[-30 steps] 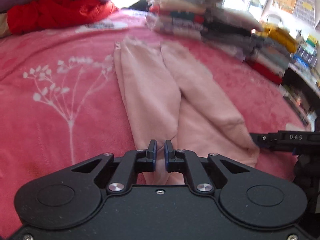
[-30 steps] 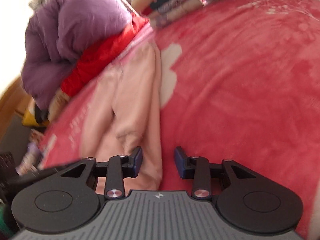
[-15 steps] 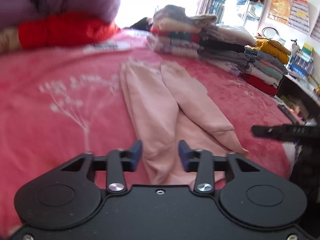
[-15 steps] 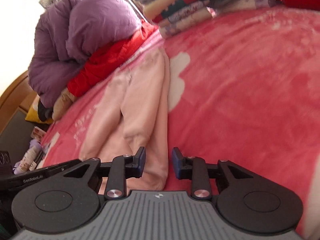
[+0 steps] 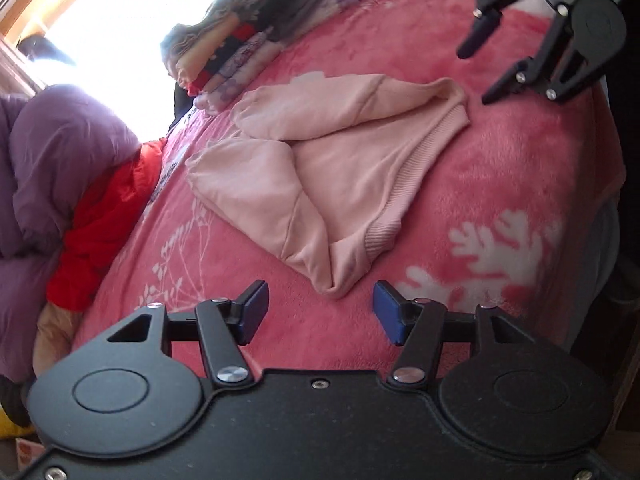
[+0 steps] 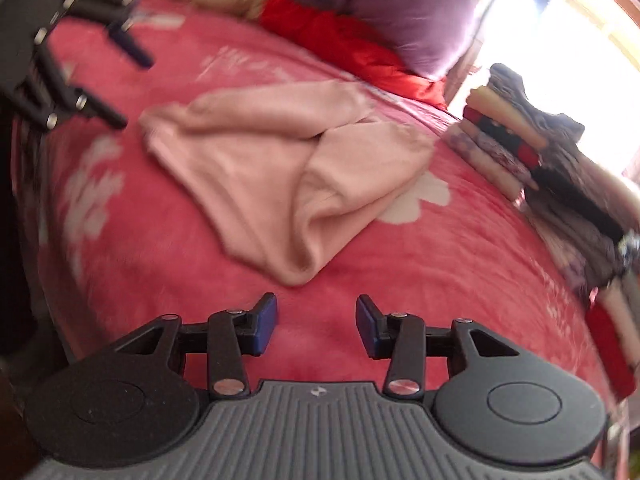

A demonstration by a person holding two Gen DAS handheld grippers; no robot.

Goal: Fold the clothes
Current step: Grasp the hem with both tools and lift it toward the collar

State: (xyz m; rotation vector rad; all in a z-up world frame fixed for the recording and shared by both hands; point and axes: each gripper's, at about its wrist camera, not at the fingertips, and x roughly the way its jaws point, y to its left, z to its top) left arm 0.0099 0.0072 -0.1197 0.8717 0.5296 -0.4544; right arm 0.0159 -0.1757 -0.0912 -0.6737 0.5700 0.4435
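A pale pink garment [image 5: 340, 168] lies folded on the pink blanket, both sleeves laid across its body and the ribbed hem towards the bed's edge. My left gripper [image 5: 320, 312] hovers just short of its near corner, jaws opening, nothing between the blue pads. From the other side, my right gripper [image 6: 316, 324] faces the same garment [image 6: 280, 168] and stands a little back from its folded corner, jaws also opening and empty. Each gripper shows in the other's view: the right gripper [image 5: 476, 76] at the top right, the left gripper [image 6: 134, 92] at the top left.
A pink blanket with white flower prints [image 5: 500, 248] covers the bed. A stack of folded clothes [image 5: 240, 56] stands at the far side by the window. A purple duvet [image 5: 60, 160] and a red garment [image 5: 104, 216] are heaped beside it. The bed's edge [image 5: 612, 184] drops off close to the hem.
The left jaws went from almost shut at the garment's edge to wide apart. Both grippers pulled back from the cloth and rolled. The right jaws widened too.
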